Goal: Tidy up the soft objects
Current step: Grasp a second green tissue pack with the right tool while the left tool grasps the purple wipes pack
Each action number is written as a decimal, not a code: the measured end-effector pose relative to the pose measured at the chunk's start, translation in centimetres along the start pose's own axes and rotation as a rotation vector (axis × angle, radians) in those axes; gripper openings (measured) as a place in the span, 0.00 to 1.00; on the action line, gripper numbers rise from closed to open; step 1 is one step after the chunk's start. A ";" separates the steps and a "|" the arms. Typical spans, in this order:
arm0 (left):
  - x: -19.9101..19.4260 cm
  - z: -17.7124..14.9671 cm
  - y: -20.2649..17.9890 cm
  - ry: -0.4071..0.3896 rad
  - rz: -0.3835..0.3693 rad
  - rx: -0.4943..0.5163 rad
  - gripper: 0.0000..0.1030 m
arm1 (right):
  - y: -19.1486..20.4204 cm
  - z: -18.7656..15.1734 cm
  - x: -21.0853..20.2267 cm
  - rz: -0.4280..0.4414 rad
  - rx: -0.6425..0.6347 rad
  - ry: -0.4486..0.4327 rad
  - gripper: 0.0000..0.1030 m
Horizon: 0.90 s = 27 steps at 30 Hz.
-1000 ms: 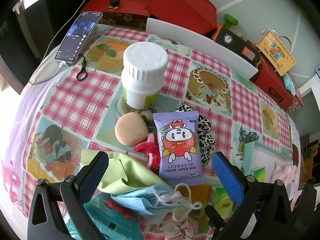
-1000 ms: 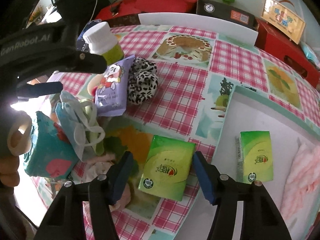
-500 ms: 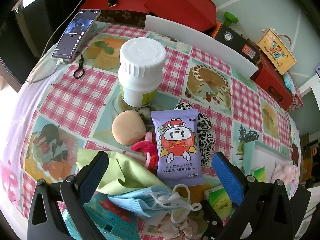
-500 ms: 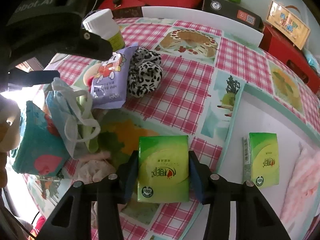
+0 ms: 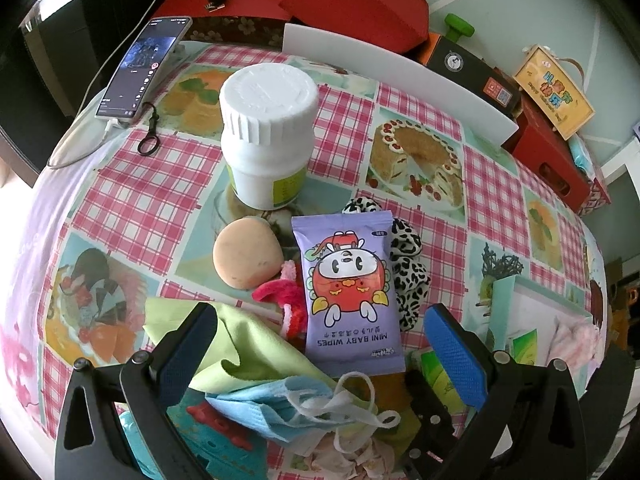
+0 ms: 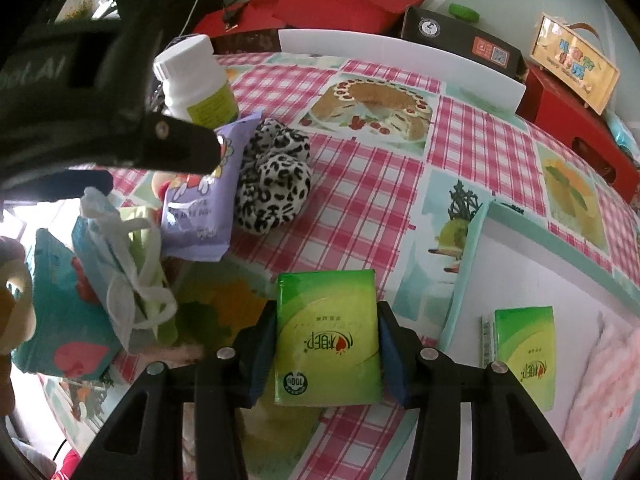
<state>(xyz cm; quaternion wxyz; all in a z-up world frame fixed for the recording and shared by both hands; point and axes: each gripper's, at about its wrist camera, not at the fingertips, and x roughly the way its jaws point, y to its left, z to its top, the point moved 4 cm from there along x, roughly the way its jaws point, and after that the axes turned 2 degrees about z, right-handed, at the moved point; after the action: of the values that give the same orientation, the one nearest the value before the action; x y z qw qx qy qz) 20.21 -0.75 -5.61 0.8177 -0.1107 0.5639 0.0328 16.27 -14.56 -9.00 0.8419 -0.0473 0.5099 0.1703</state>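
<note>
I am pinching the green tissue pack (image 6: 327, 340) between the blue pads of my right gripper (image 6: 326, 354), both pads pressing on its sides, with the white tray (image 6: 472, 264) lying just right of the jaws and holding a second tissue pack (image 6: 524, 350). I am holding my left gripper (image 5: 320, 356) with its jaws spread wide and touching nothing, hovering over the blue face mask (image 5: 276, 404) and green cloth (image 5: 248, 344). Beyond those jaws the purple baby wipes pack (image 5: 350, 292) is lying ahead, then the leopard scrunchie (image 5: 406, 264), the peach sponge (image 5: 246, 258) and the white bottle (image 5: 268, 136).
</note>
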 end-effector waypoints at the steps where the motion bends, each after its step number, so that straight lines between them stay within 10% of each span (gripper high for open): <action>1: 0.0 0.0 0.0 -0.001 0.001 0.000 1.00 | -0.1 0.2 0.1 0.001 0.003 -0.001 0.48; 15: 0.7 0.1 -0.7 -0.005 0.002 0.009 0.98 | -2.4 1.1 -3.2 0.020 0.092 -0.097 0.48; 27: 2.6 -0.2 -1.7 0.034 0.004 0.028 0.72 | -3.6 1.5 -5.6 0.000 0.121 -0.155 0.48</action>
<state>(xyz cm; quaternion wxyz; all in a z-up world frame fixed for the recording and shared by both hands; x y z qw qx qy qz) 21.23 -2.62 -7.83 0.8096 -0.0986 0.5782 0.0244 16.37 -18.92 -3.78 0.8801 0.0169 0.4526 0.1422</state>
